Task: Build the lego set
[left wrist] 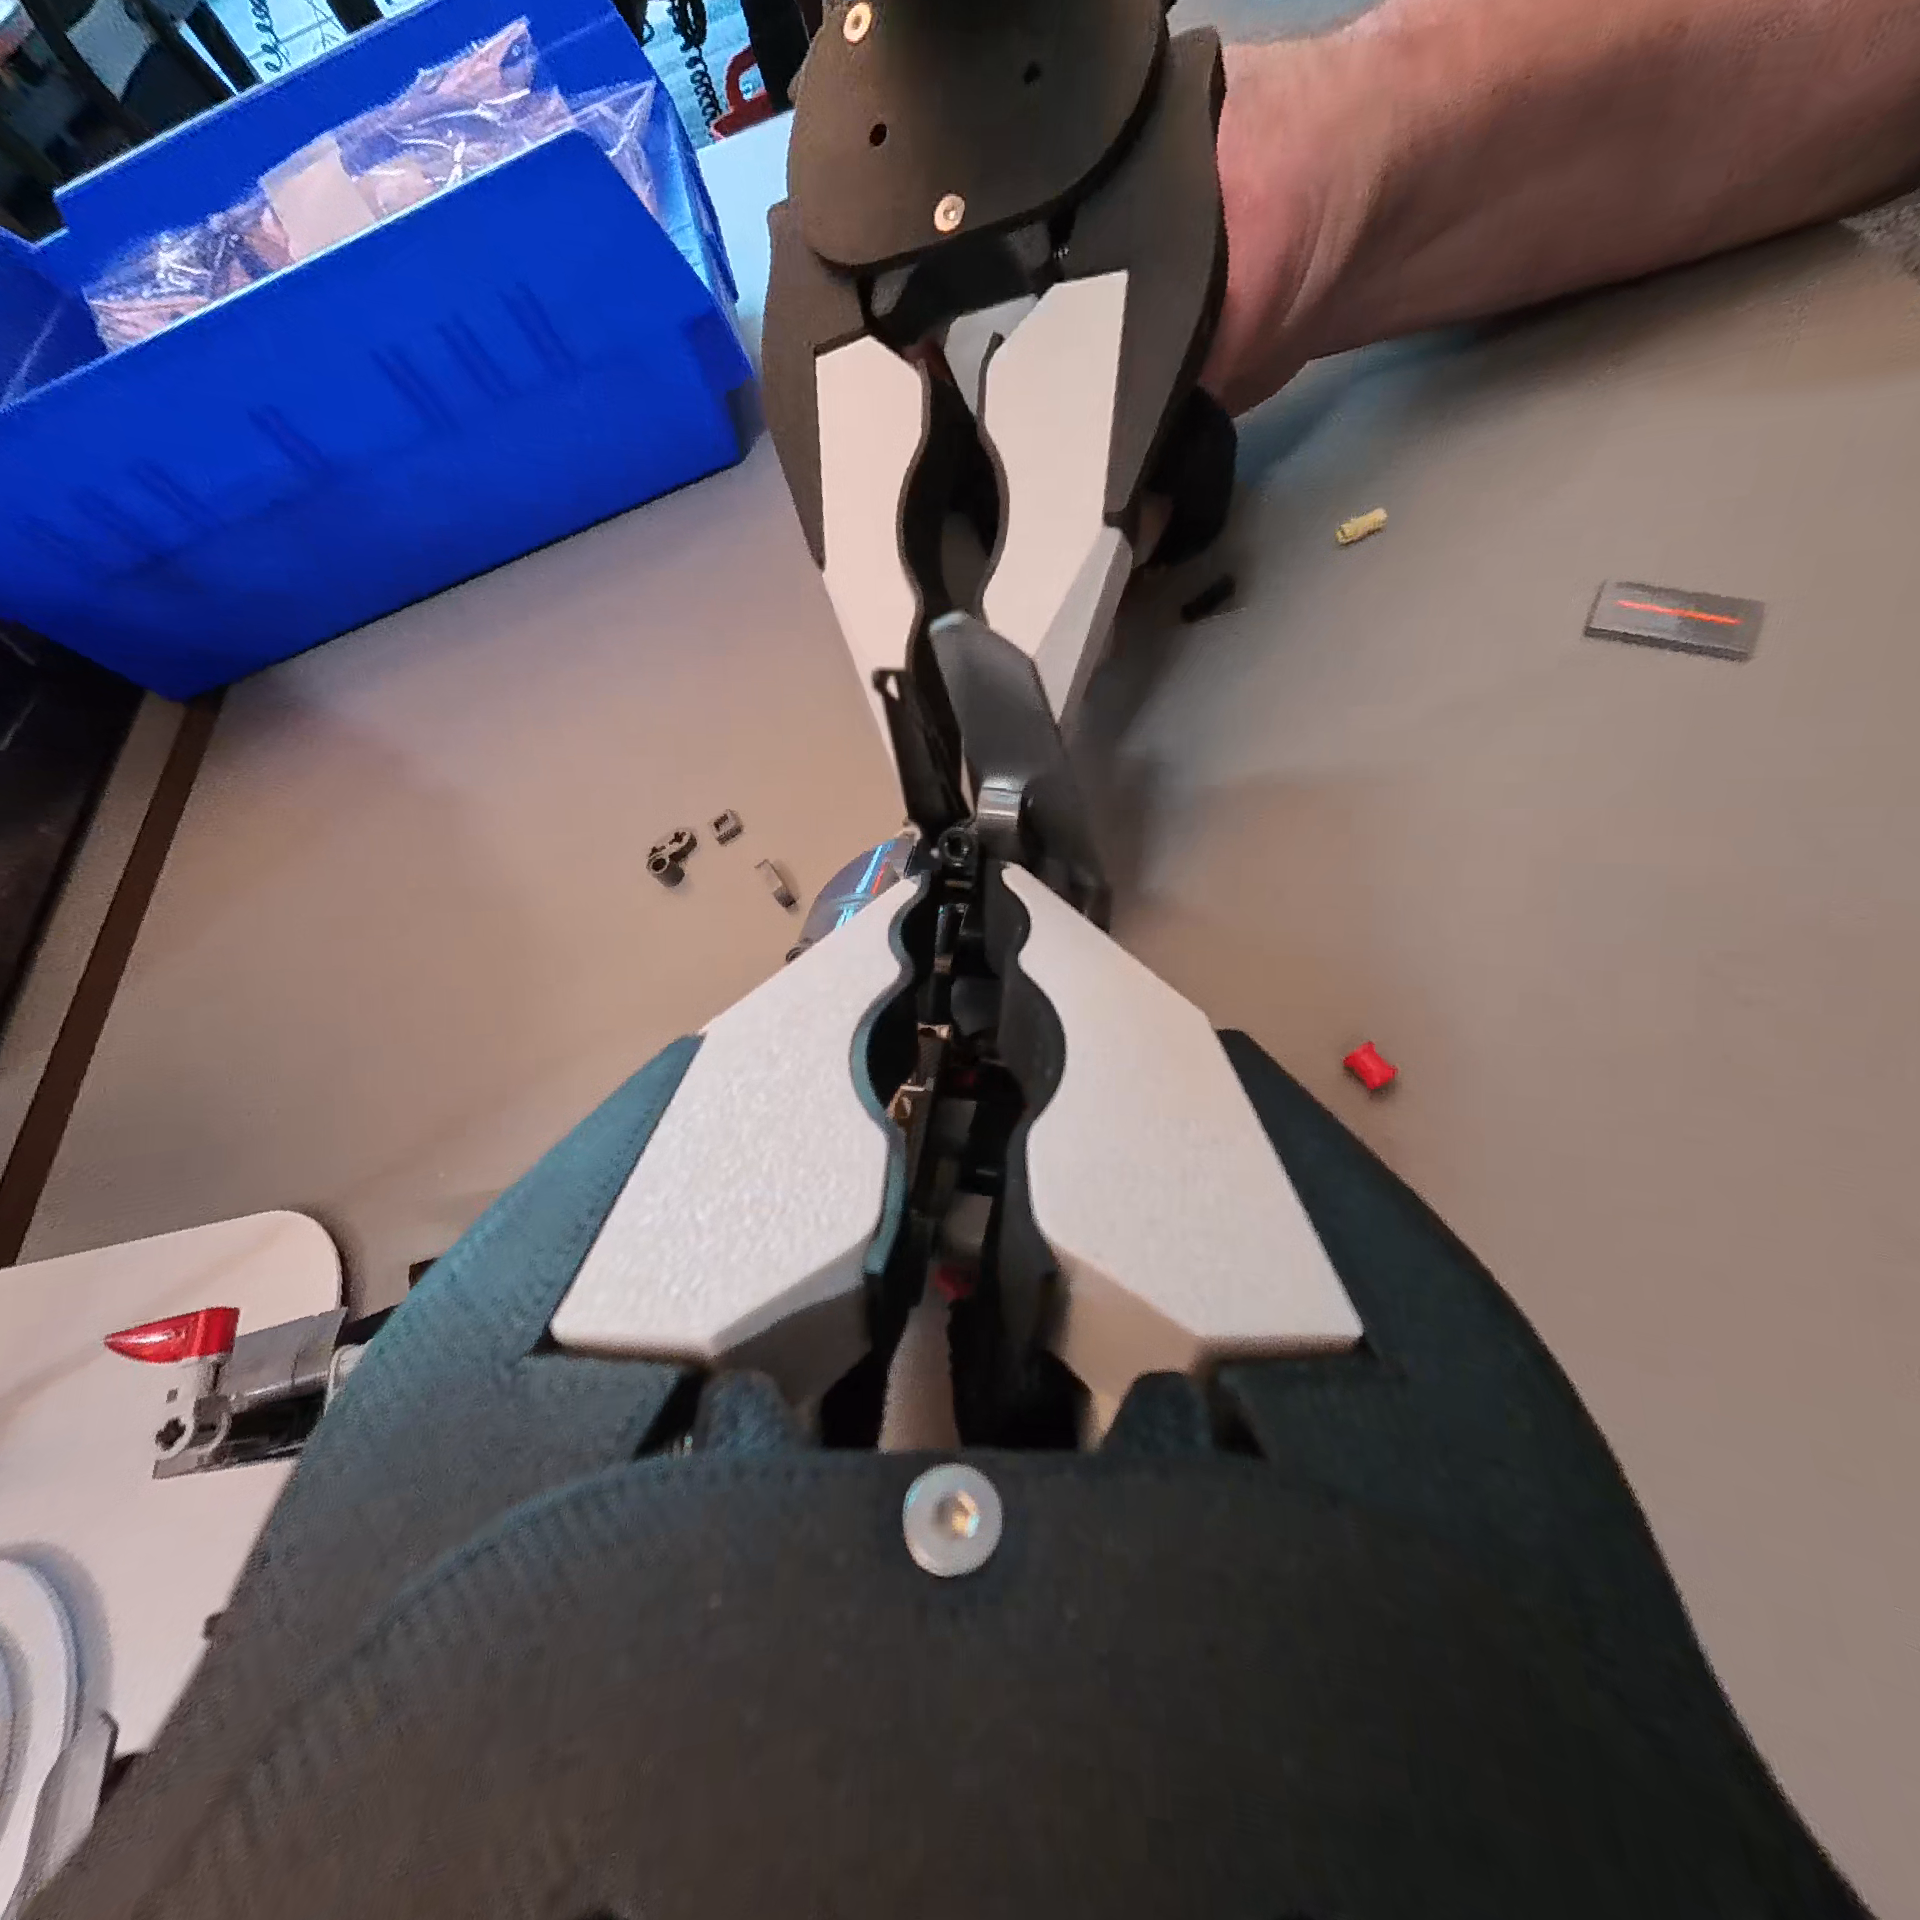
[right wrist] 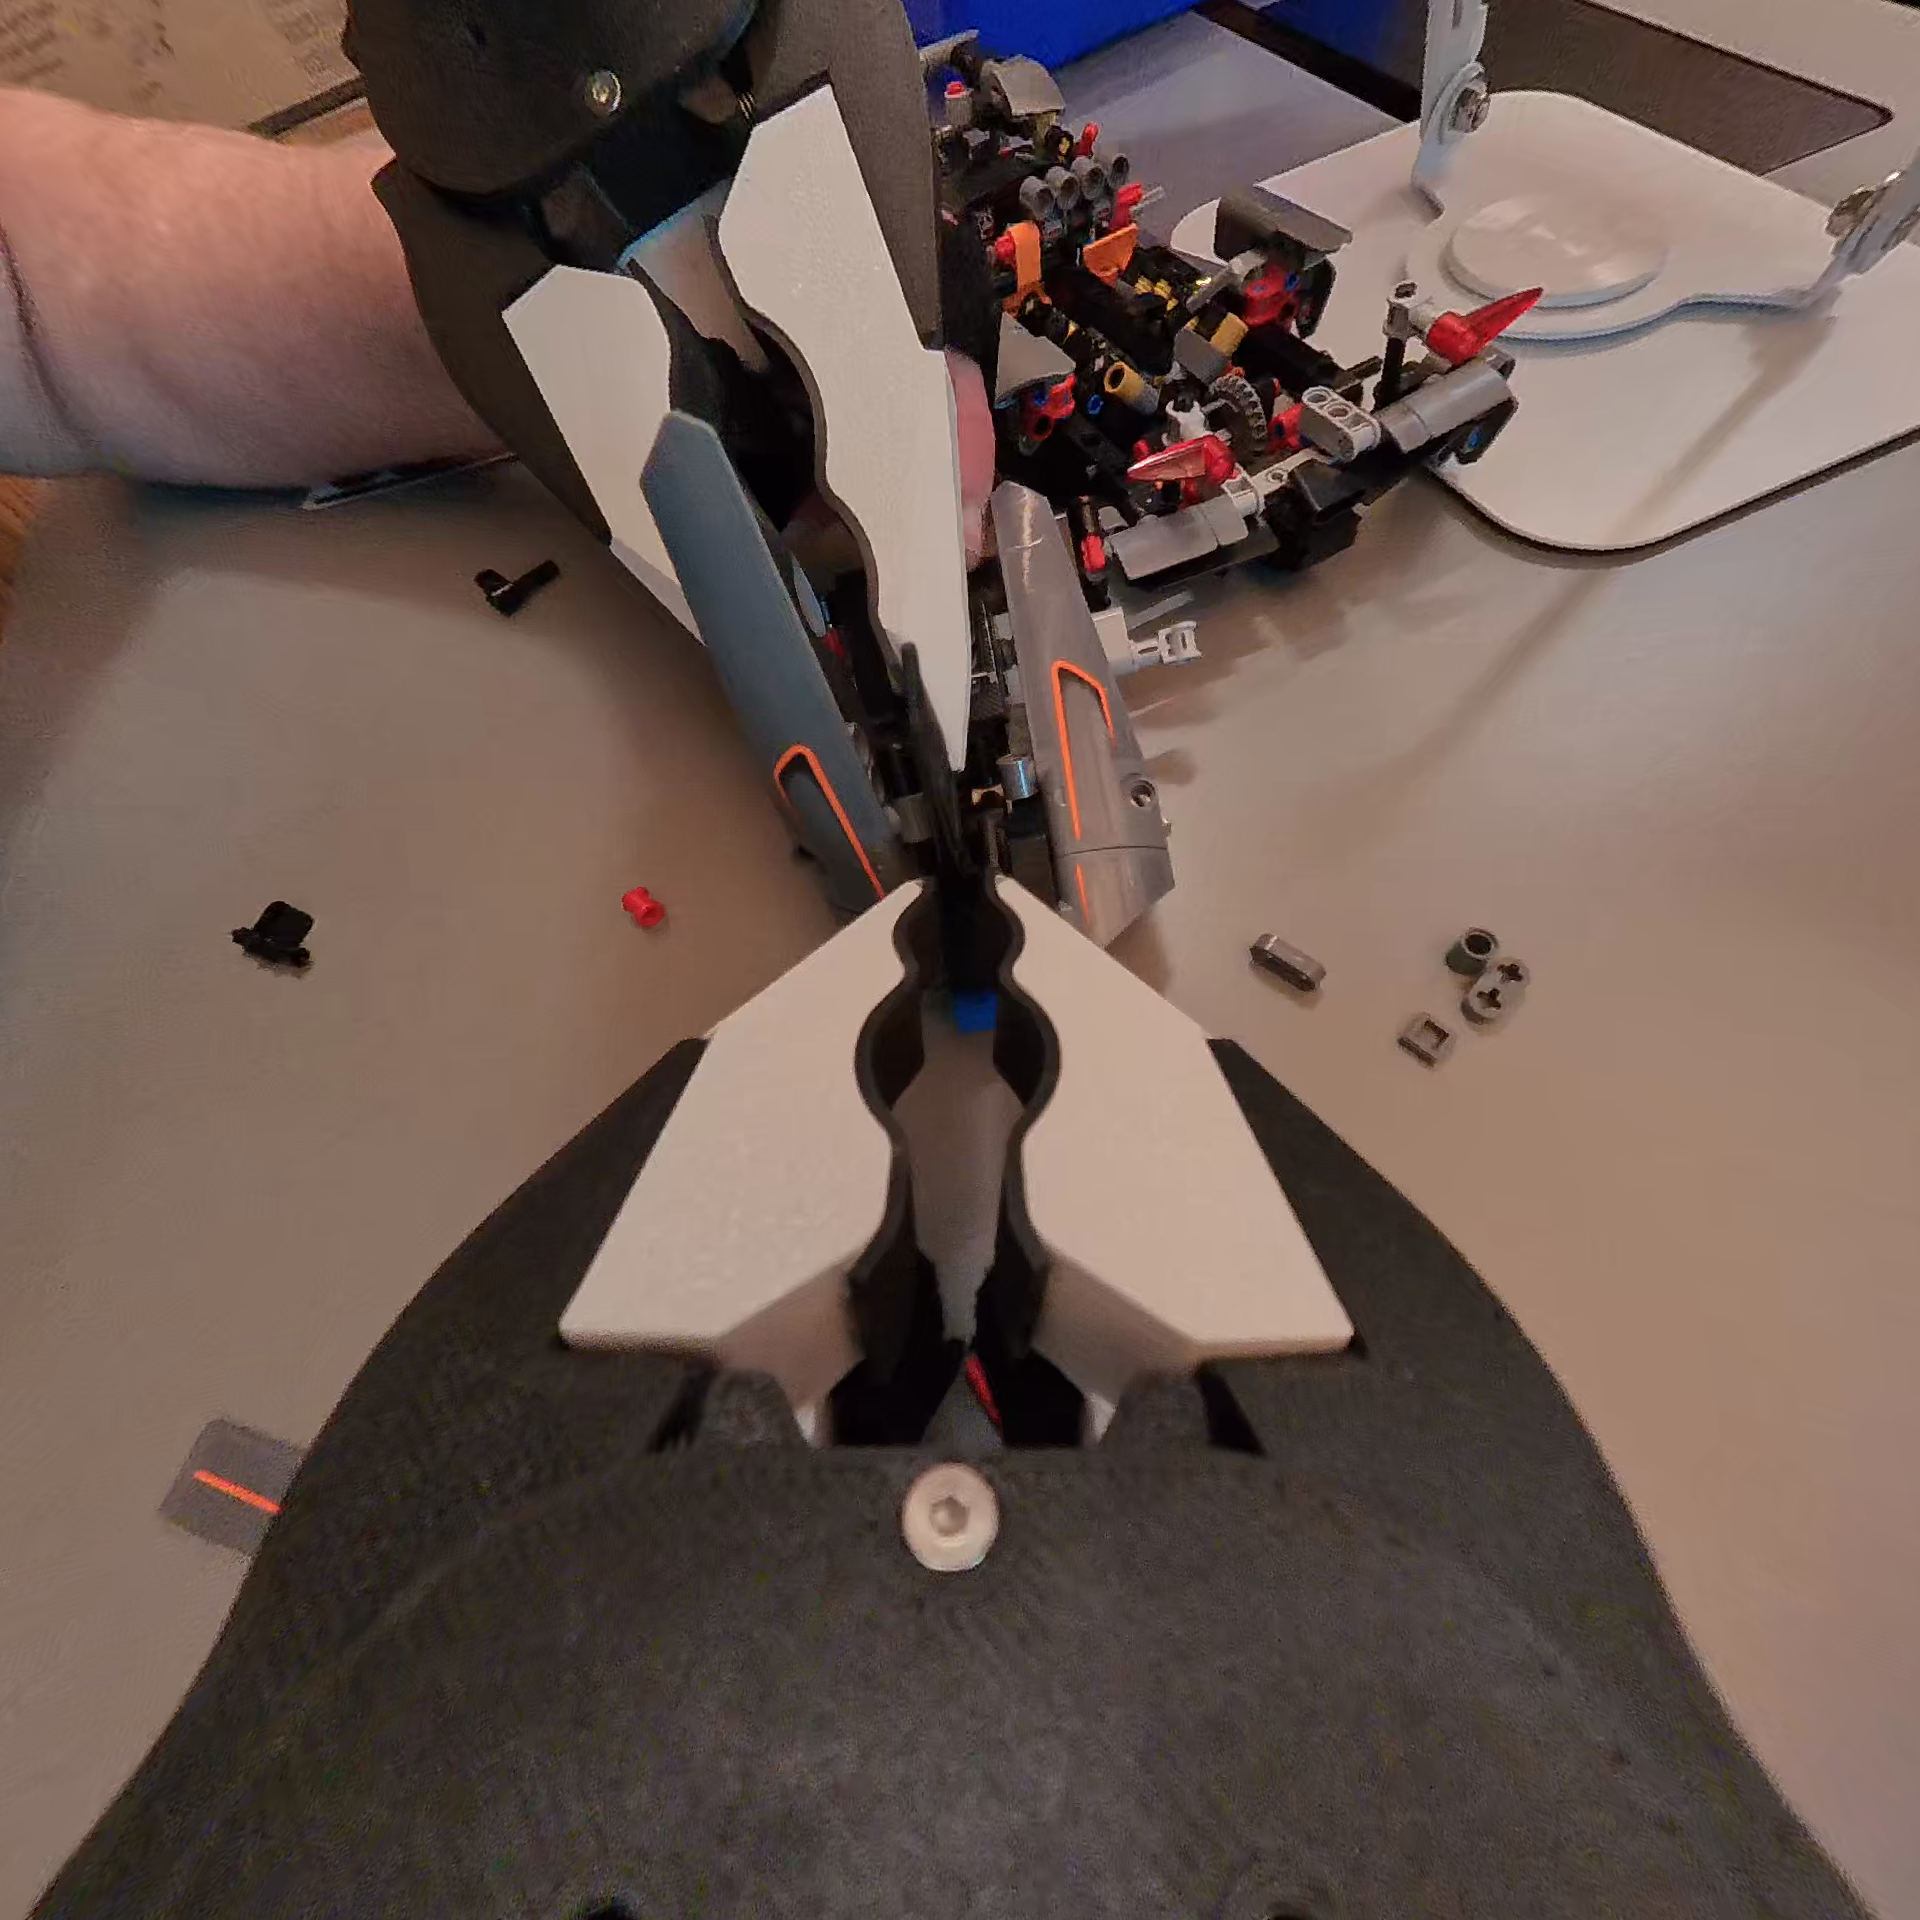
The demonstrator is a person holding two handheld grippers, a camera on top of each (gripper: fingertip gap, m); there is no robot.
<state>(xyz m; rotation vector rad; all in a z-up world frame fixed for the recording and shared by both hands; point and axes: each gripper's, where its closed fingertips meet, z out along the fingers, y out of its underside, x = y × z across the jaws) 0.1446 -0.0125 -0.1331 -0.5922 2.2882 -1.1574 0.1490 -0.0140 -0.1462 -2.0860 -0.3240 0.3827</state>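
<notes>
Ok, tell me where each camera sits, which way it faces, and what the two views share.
Left wrist view: rides the left tongs, looking along them across the table at the opposing right tongs and a forearm; blue bin behind.
Right wrist view: rides the right tongs, facing the left tongs and the big lego car.
Shared: the grey panel assembly both grip, and the red bushing.

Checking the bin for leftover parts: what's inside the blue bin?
In the blue bin, the left wrist view shows crumpled clear plastic bags near the top. Their contents are blurred, and the bin wall hides everything lower.
</notes>
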